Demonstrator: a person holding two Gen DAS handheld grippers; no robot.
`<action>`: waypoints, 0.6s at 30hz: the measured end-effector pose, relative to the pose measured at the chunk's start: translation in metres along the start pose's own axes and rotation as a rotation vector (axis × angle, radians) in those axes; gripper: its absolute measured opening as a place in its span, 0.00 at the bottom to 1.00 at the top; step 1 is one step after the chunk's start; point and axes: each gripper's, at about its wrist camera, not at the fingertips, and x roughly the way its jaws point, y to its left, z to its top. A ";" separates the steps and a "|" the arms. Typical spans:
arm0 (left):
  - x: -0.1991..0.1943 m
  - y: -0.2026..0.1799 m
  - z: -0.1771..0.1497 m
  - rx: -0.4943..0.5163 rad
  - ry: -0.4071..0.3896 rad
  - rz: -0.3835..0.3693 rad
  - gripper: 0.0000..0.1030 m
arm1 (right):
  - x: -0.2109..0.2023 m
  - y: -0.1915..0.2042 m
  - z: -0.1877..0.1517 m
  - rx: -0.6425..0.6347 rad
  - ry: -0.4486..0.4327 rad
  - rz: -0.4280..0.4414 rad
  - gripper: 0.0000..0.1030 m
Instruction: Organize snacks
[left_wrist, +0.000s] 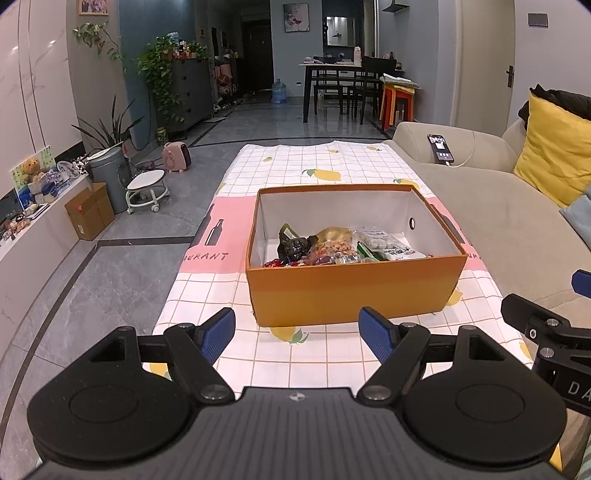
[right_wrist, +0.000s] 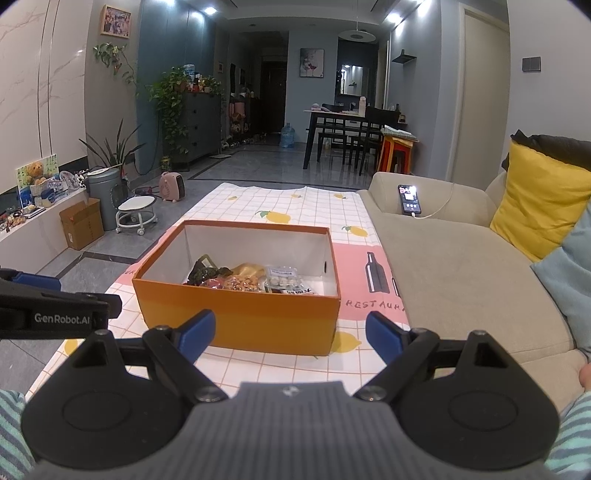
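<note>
Two grippers, left gripper (left_wrist: 297, 334) & right gripper (right_wrist: 290, 338), both spread, empty, w/ ribbed blue pads. Crinkly snack packets (left_wrist: 332, 247) lie in rectangular orange cardboard box (left_wrist: 351, 291) on checked tablecloth (left_wrist: 295, 162).

Orange box (left_wrist: 351, 291), white inside, on a white-checked, lemon-printed, pink-banded cloth (left_wrist: 295, 162); yellow cushion (left_wrist: 554, 147).

Dim cool indoor light, ceiling spotlights (right_wrist: 208, 11) glaring, fisheye edges bent.
</note>
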 end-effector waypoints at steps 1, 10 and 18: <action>0.000 -0.001 0.000 -0.002 0.001 0.001 0.87 | 0.000 0.000 0.000 0.001 0.001 0.000 0.83; -0.001 -0.004 0.001 -0.009 0.001 0.014 0.87 | 0.003 -0.002 0.001 0.005 0.007 -0.001 0.83; -0.001 -0.006 0.000 -0.021 0.011 0.017 0.87 | 0.004 -0.003 -0.001 0.009 0.010 -0.002 0.83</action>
